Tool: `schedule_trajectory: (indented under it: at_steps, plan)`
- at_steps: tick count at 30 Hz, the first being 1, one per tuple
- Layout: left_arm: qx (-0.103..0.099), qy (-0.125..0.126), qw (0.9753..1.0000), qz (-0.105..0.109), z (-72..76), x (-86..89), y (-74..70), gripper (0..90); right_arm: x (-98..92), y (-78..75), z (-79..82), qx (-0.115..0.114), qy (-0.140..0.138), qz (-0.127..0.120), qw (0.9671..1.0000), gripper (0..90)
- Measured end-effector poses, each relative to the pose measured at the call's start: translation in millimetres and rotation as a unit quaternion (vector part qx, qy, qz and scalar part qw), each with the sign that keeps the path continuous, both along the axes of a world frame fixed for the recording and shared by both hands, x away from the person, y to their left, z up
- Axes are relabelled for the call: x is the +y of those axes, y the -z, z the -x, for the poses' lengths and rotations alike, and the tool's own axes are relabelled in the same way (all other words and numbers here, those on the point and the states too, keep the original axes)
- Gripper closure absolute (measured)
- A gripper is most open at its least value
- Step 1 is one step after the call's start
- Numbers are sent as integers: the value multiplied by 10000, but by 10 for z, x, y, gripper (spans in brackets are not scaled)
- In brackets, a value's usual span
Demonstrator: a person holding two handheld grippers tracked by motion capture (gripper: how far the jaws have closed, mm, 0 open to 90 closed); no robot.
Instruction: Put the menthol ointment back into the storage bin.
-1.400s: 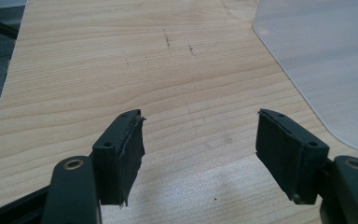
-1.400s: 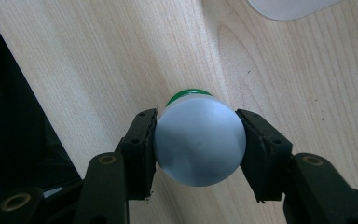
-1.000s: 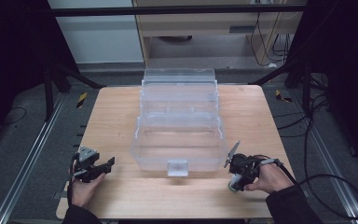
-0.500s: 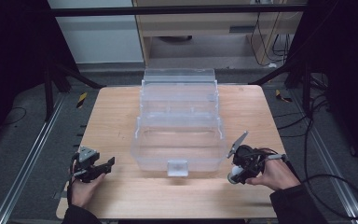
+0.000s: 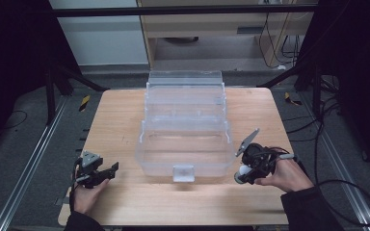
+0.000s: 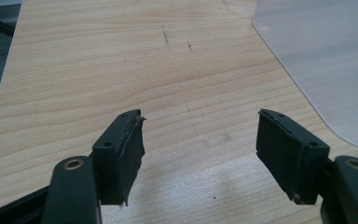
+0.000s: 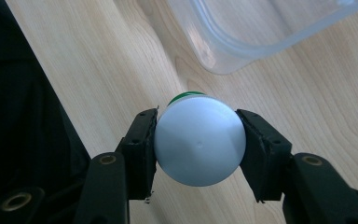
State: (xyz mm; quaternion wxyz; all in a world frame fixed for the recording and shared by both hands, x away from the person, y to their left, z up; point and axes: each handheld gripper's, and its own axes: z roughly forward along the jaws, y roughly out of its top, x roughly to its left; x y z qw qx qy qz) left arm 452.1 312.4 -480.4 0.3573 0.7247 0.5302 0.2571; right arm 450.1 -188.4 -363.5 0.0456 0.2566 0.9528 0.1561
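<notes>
Right gripper view: your right gripper (image 7: 199, 140) clamps a round white-bottomed bottle with a green cap (image 7: 198, 145), just beside the clear plastic tiered box (image 5: 185, 127) at its 4 o'clock. Your left gripper (image 6: 200, 156), jaws wide and empty, waits at 8 o'clock. Likely remaining: placing the bottle inside.

In the right gripper view, the round white cap (image 7: 199, 141) clamped between the black jaws hides nearly all of the container beneath it; only a thin green sliver (image 7: 186, 95) peeks past its top edge, so what kind of container it is cannot be told. The clear plastic storage box (image 7: 261, 28) is cut off by that picture's top and right edges. In the left gripper view the translucent box corner (image 6: 326, 60) runs off the right edge. From the high view, the white object (image 5: 244, 170) in the right gripper (image 5: 246, 168) is too small to identify.
</notes>
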Motion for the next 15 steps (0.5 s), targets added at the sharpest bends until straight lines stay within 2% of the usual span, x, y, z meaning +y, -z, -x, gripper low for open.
schedule_trajectory:
  at_steps: [15]
  plan:
    - [24,17,10000,-15,-3,1,2,316,50,-344,-51,-92,-71,-143,9998,505]
